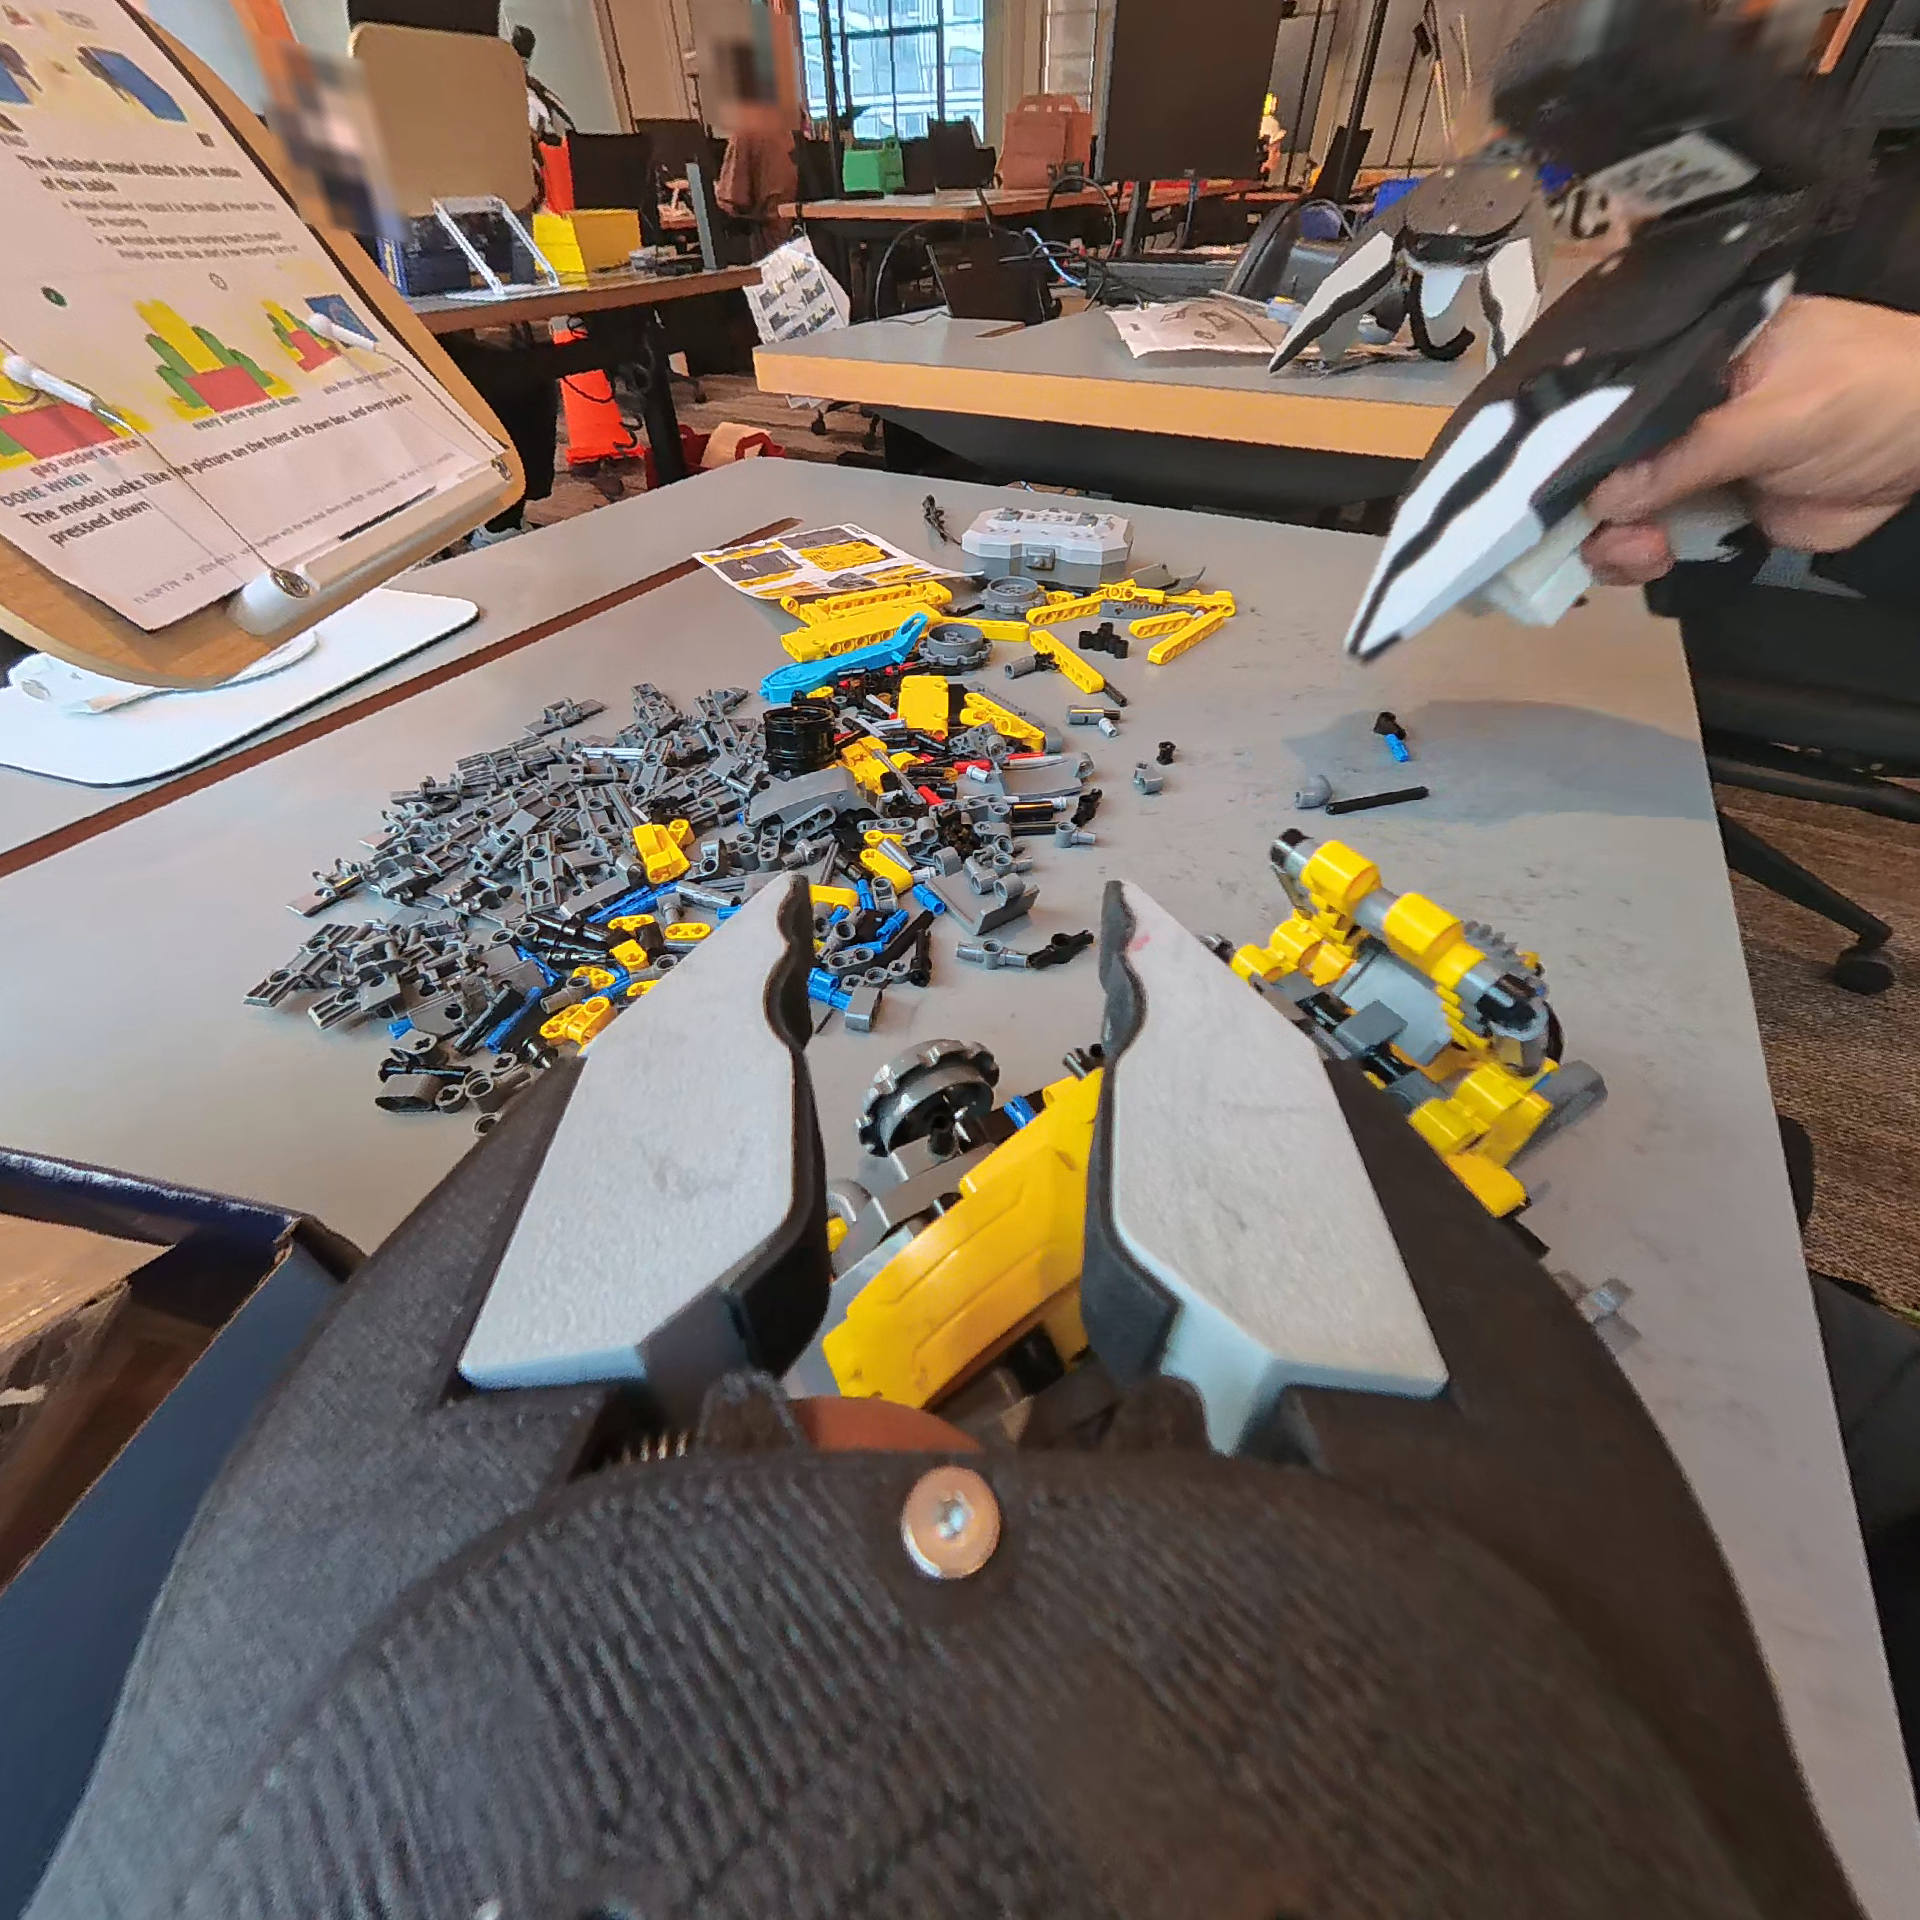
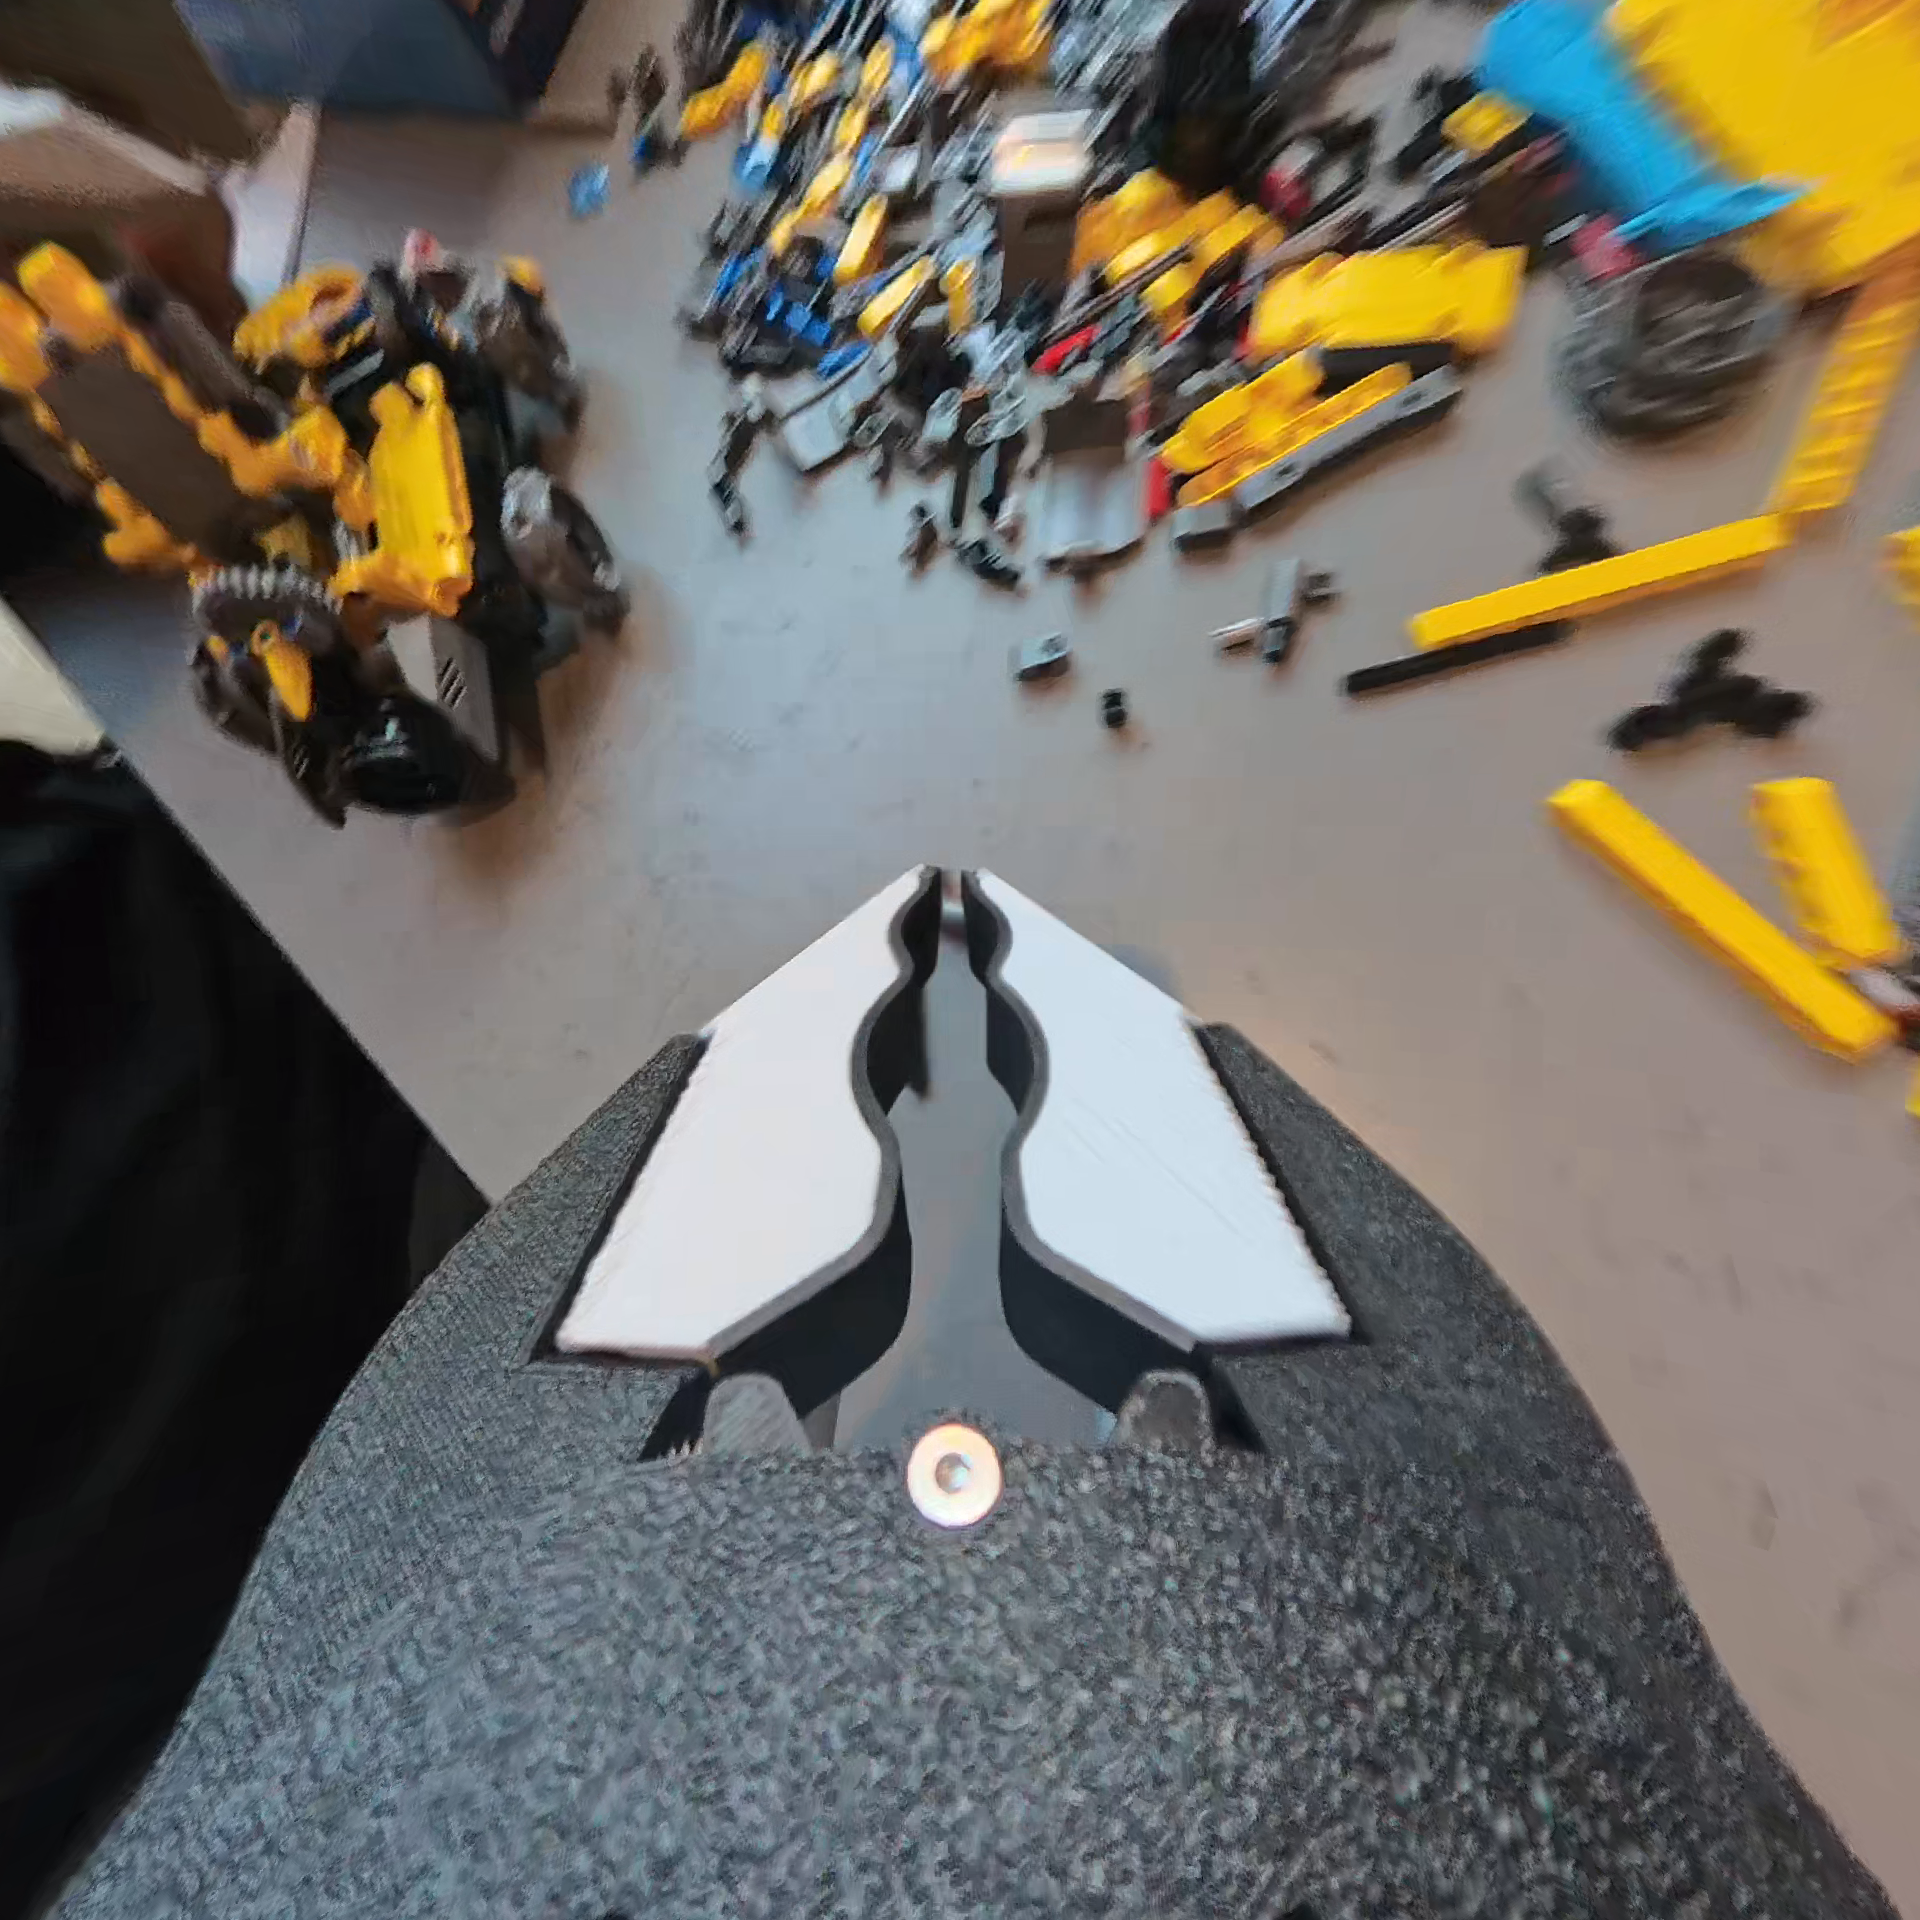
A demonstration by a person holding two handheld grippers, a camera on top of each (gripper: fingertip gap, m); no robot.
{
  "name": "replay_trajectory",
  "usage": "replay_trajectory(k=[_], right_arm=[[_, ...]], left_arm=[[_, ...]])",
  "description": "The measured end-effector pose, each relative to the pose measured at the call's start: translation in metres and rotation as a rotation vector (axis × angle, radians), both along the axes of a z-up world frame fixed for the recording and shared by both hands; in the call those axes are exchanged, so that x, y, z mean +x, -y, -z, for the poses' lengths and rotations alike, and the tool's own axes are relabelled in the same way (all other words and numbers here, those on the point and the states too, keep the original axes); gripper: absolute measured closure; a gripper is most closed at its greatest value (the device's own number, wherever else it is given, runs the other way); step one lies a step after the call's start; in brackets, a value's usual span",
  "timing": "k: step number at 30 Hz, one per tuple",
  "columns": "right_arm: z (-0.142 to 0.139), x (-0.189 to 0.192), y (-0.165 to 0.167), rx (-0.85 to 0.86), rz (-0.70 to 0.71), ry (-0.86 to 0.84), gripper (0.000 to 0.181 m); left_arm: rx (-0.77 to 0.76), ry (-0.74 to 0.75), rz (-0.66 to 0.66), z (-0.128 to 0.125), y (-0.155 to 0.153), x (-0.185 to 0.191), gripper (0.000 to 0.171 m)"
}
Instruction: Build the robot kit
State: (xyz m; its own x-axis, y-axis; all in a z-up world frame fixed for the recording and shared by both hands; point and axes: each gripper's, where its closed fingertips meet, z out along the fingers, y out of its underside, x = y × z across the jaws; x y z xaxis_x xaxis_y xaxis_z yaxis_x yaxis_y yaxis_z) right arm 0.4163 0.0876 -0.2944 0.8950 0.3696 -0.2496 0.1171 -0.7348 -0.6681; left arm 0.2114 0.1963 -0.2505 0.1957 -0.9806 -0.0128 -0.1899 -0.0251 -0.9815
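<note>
A partly built yellow and grey brick model [image 1: 1403, 997] with a grey toothed wheel [image 1: 925, 1101] stands on the grey table [image 1: 1558, 1299]. My left gripper [image 1: 951, 935] is open just over it. The model's yellow panel [image 1: 966, 1278] shows through the gap between the jaws. My right gripper [image 1: 1363, 642], held by a hand [image 1: 1787, 436], is shut and hangs above the table to the right. In the right wrist view its tips [image 2: 948, 878] nearly touch over bare table, and the model [image 2: 343, 499] lies to the left. I see nothing between the tips.
A wide pile of loose grey, black, blue and yellow pieces [image 1: 623, 852] covers the table's middle. Yellow beams [image 1: 1143, 613], a blue tool [image 1: 842, 660], a grey box part [image 1: 1044, 540] and a leaflet [image 1: 810, 556] lie behind. A sheet on a stand [image 1: 208, 364] is at the left, a blue carton [image 1: 156, 1299] nearer. Spacing between my two grippers at the tips: around 25 cm.
</note>
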Motion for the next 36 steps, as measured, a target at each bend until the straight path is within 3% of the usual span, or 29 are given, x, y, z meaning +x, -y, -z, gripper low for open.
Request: replay_trajectory(k=[5, 11, 15, 18, 21, 24, 27, 31, 34, 36], right_arm=[[-0.03, 0.05, 0.016, 0.163, 0.233, 0.015, 0.178], [-0.013, 0.058, 0.041, 0.182, 0.313, 0.07, 0.177], [-0.016, 0.052, 0.036, 0.291, 0.33, 0.131, 0.175], [-0.029, 0.053, 0.022, 0.424, 0.358, 0.154, 0.174], [-0.036, 0.052, 0.008, 0.475, 0.385, 0.118, 0.173], [-0.043, 0.037, -0.001, 0.485, 0.355, 0.053, 0.168], [-0.042, 0.025, -0.001, 0.507, 0.331, 0.102, 0.167], [-0.029, 0.019, 0.003, 0.504, 0.328, 0.204, 0.17], [-0.034, 0.02, -0.005, 0.556, 0.365, 0.245, 0.173], [-0.048, 0.014, -0.02, 0.615, 0.363, 0.26, 0.173]], left_arm=[[-0.001, 0.005, -0.001, -0.001, 0.0, 0.0, 0.119], [0.013, 0.011, -0.008, -0.003, -0.001, 0.0, 0.119], [0.046, 0.023, -0.059, -0.024, -0.001, -0.007, 0.117], [0.034, -0.002, -0.071, -0.033, 0.016, -0.015, 0.112], [-0.023, 0.046, -0.035, -0.038, 0.05, -0.028, 0.117], [-0.034, 0.015, -0.01, -0.024, 0.079, -0.04, 0.12], [-0.073, -0.001, -0.019, -0.009, 0.1, -0.058, 0.123], [-0.107, -0.015, -0.199, -0.002, 0.096, -0.122, 0.135], [-0.149, 0.008, -0.536, -0.012, 0.058, -0.22, 0.169], [-0.224, 0.036, -0.783, -0.015, 0.038, -0.297, 0.171]])
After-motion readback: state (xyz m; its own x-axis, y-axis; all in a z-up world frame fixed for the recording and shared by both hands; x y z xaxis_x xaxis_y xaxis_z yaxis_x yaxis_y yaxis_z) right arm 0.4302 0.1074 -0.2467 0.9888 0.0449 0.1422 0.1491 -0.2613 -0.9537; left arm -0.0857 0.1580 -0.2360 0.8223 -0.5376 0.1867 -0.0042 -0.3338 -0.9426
